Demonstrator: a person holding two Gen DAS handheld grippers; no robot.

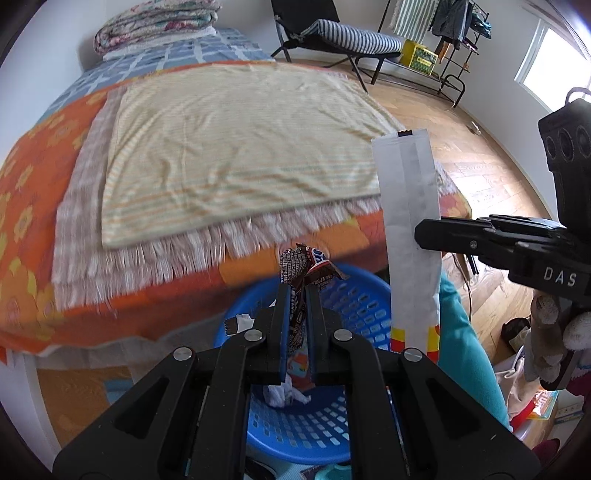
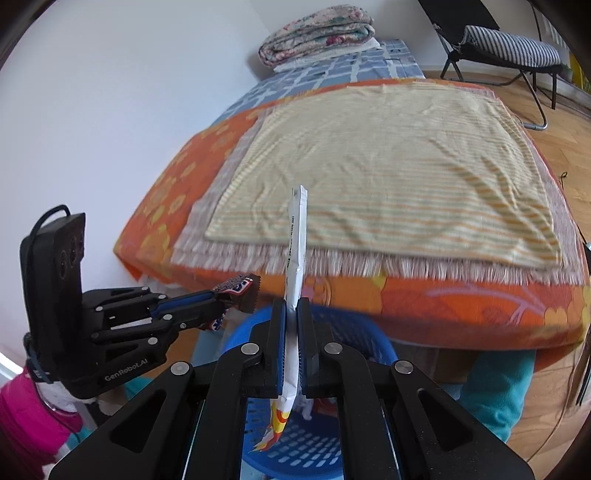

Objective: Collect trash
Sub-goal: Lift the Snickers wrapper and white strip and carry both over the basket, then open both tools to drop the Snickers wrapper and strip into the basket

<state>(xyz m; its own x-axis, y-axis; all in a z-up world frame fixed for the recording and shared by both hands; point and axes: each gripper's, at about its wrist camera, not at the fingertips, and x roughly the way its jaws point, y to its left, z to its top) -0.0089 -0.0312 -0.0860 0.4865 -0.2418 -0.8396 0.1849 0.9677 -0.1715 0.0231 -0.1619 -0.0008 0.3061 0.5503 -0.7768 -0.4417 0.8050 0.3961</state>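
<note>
Sticking up from between the clenched jaws of the left gripper (image 1: 298, 295) is a crumpled brown candy wrapper (image 1: 301, 267), its printed foil twisted and its torn end fanned out above the fingertips. It hangs over the blue perforated laundry basket (image 1: 354, 314) that stands on the floor right against the foot of the bed (image 1: 37, 221); a few scraps of white paper and bright packaging already lie on the basket's bottom. Just to the right, the right gripper (image 2: 291, 314) has its jaws clamped on a long white wrapper (image 2: 297, 236) with a yellow and red end, held upright above the same basket; in the left wrist view its flat white side faces the camera, while the right wrist view shows it edge-on. The two grippers are side by side, near each other but apart. Beyond them the bed carries an orange flowered cover, a fringed throw and a pale striped cloth (image 1: 236, 147) spread flat, with a folded quilt (image 1: 155, 26) at the far end. A striped lounge chair (image 1: 343, 37) stands on the wooden floor behind.
</note>
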